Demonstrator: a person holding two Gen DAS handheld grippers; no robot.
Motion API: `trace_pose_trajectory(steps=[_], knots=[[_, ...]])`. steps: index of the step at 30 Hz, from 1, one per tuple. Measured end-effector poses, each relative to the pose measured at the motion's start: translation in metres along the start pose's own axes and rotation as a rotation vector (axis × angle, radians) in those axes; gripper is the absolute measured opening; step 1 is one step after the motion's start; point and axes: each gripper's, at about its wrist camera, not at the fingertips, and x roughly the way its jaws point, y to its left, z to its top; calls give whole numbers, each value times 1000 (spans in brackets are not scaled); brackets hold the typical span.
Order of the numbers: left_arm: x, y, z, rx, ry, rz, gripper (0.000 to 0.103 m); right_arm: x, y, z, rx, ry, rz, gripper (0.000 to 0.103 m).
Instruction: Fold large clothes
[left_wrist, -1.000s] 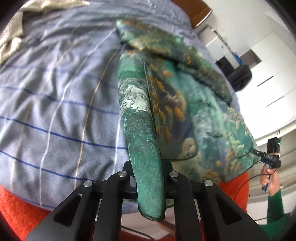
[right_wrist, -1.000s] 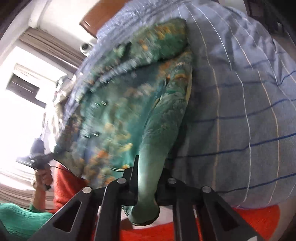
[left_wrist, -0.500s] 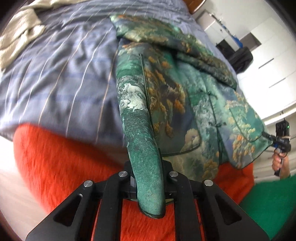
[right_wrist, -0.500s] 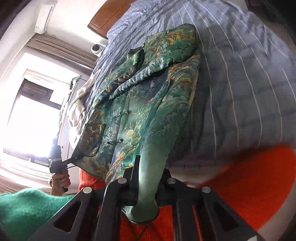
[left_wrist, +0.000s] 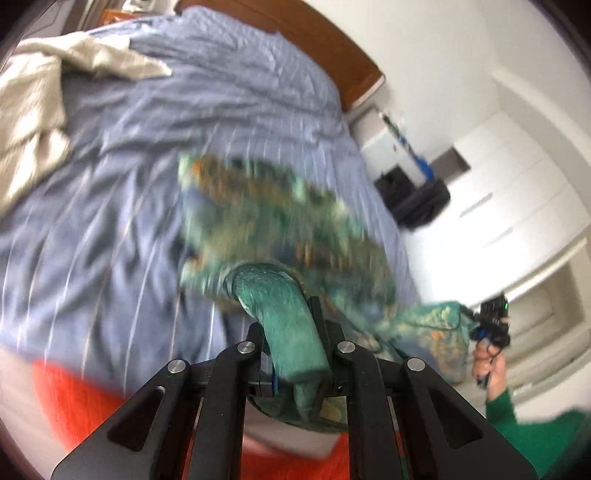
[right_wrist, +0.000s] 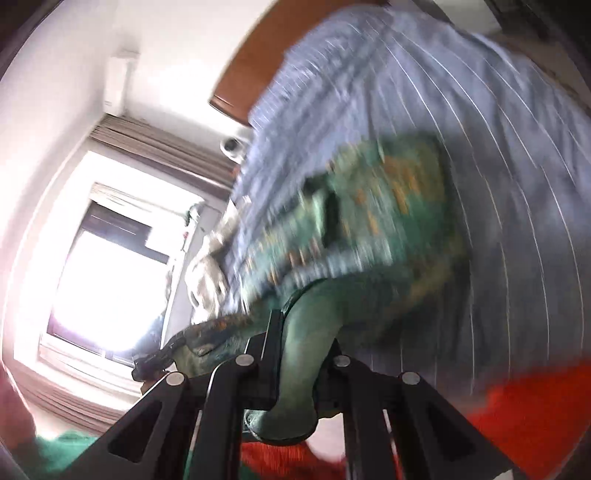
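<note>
A green patterned jacket (left_wrist: 280, 225) with orange and gold print lies on the blue striped bed cover (left_wrist: 110, 206), blurred by motion. My left gripper (left_wrist: 291, 343) is shut on a green fold of the jacket's hem edge. In the right wrist view the same jacket (right_wrist: 369, 218) bulges up over the bed cover (right_wrist: 517, 184). My right gripper (right_wrist: 303, 354) is shut on another green fold of the jacket's lower edge. The right gripper also shows far right in the left wrist view (left_wrist: 491, 321), with jacket cloth stretched to it.
A beige cloth (left_wrist: 40, 96) lies on the bed's far left. An orange blanket (left_wrist: 81, 402) covers the near bed edge. A wooden headboard (left_wrist: 332, 59) is at the back. White cabinets (left_wrist: 517, 192) stand on the right, a bright window (right_wrist: 110, 273) on the left.
Both grippers have lifted and swung forward toward the headboard with the jacket's lower edge, so the jacket bunches and doubles over itself. Both views are now motion blurred.
</note>
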Motion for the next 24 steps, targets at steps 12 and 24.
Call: trace_pose_trajectory(steps=[12, 24], knots=[[182, 64, 126, -125, 59, 150, 13, 122, -106, 165, 160, -85, -101, 11], [181, 87, 152, -162, 160, -38, 57, 148, -181, 157, 490, -101, 35, 44]])
